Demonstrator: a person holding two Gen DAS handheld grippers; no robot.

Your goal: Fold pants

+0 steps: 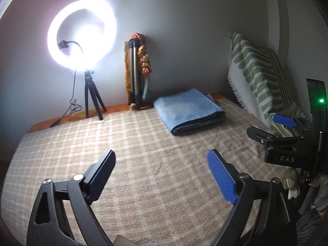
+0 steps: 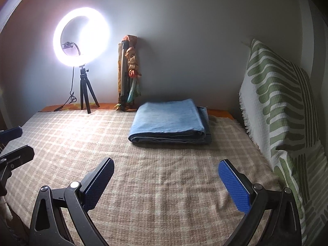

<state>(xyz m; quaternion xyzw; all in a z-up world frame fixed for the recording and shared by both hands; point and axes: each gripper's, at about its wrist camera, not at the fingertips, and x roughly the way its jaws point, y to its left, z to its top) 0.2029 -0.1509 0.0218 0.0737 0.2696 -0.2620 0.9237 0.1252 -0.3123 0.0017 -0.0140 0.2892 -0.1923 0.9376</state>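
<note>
- Left wrist view: the left hand-held gripper (image 1: pixel 161 155) hangs over the checked blanket (image 1: pixel 143 184) with its jaws spread wide and nothing between them.
- The pants (image 1: pixel 189 110), blue denim, lie folded into a neat flat stack on that blanket, beyond the gripper and close to the wall.
- Right of the pants, a green-and-white patterned pillow (image 1: pixel 258 78) leans upright at the blanket's edge.
- Left of the pants, a folded silver tripod (image 1: pixel 136 71) with cloth draped on it stands against the wall; further left of it a lit ring light (image 1: pixel 82 34) sits on a small black tripod.
- The right hand-held gripper (image 1: pixel 266 127) shows at the right side, in front of the pillow and nearer than the pants.
- In the right wrist view, the right hand-held gripper (image 2: pixel 166 166) is likewise spread wide and empty, with the pants (image 2: pixel 170 121) straight ahead of it and well apart from its fingertips (image 2: pixel 223 167).
- The pillow (image 2: pixel 280 106) stands just right of the pants here, and the ring light (image 2: pixel 82 34) far to their left.
</note>
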